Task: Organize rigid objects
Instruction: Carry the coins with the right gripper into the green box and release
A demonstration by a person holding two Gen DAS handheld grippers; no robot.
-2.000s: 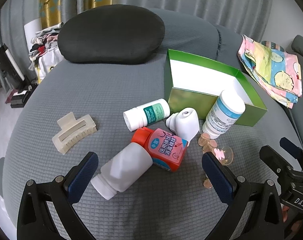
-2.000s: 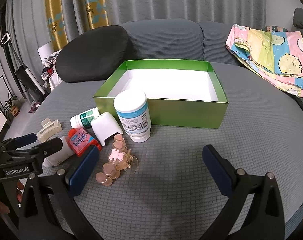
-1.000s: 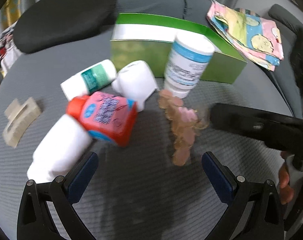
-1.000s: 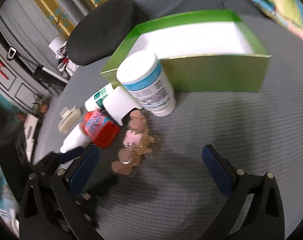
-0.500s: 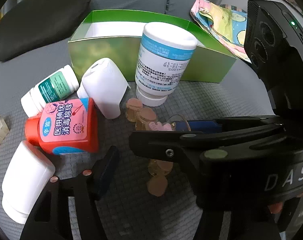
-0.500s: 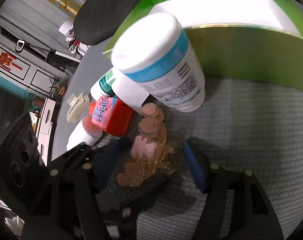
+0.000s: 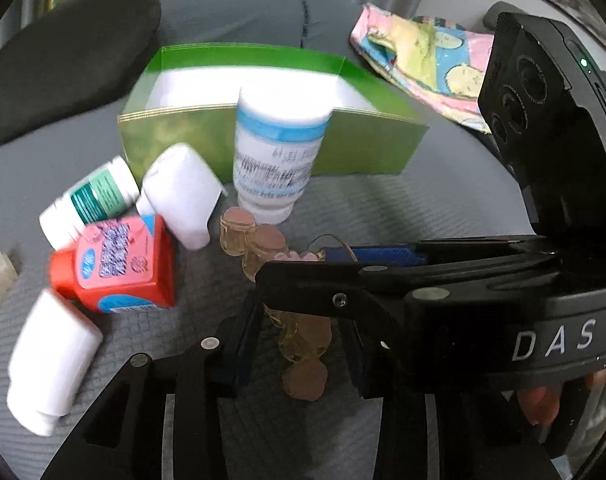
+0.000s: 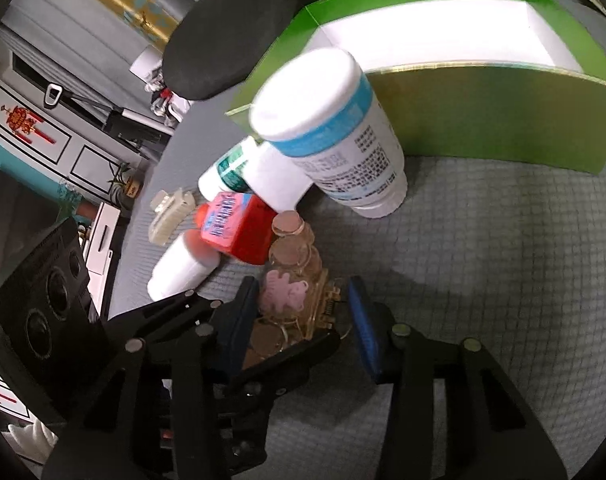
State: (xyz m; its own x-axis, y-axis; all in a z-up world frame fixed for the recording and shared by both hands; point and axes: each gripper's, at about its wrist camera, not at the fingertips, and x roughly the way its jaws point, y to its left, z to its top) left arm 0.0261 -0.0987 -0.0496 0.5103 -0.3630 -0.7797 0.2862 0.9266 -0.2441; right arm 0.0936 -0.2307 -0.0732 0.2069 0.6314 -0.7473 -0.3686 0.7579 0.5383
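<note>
The amber hair clip (image 8: 299, 300) with the pink bear lies on the grey cushion (image 8: 503, 260), near the green box (image 8: 503, 120), its long axis running near to far. The right gripper (image 8: 303, 312) straddles it, jaws partly open, not yet clamped. The left gripper (image 7: 299, 344), also partly open, brackets its near end.

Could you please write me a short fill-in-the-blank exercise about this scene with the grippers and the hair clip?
1. The left gripper and the right gripper both straddle the pink-brown hair clip, which lies on the grey ____.
2. The box behind the bottles is ____ on the outside.
3. The tall white bottle with the blue band stands ____.
4. The red bottle lies on its ____.

Missing words: cushion; green; upright; side
</note>
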